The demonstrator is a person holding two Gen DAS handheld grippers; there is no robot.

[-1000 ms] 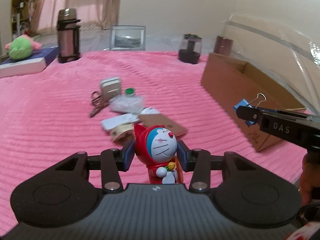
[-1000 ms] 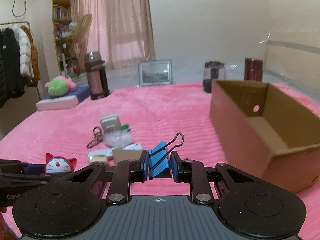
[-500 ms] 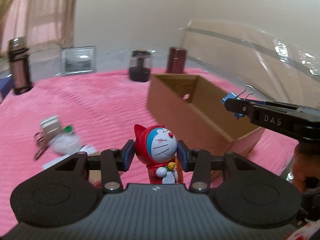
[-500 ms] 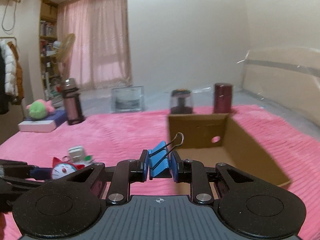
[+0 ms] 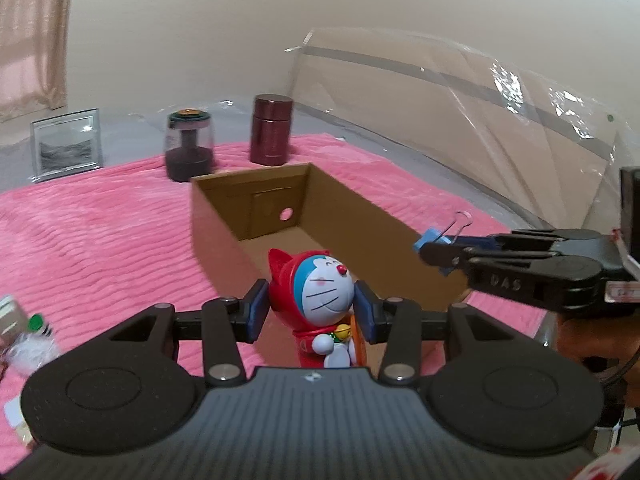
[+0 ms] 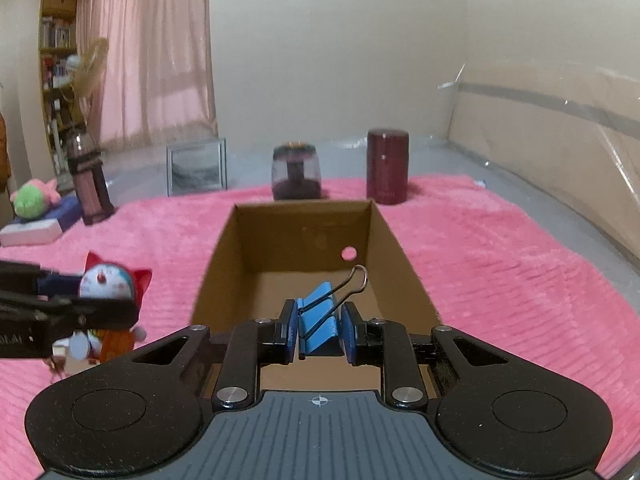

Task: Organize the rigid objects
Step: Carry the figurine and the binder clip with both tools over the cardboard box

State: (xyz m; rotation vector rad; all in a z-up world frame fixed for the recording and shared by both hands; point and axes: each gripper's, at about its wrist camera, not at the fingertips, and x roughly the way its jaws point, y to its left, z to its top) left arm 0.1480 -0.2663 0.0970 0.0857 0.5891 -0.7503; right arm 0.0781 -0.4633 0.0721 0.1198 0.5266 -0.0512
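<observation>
Our left gripper (image 5: 311,310) pinches the cat figurine (image 5: 320,300) over the cardboard box's (image 6: 224,256) near left edge; our right gripper (image 6: 319,330) clamps the blue binder clip (image 6: 320,318) above its open interior.

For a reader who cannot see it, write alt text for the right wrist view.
The right gripper clamps a blue binder clip over an open cardboard box on a pink blanket. At left, the left gripper holds a red-hooded cat figurine; two jars and a picture frame stand behind.
</observation>
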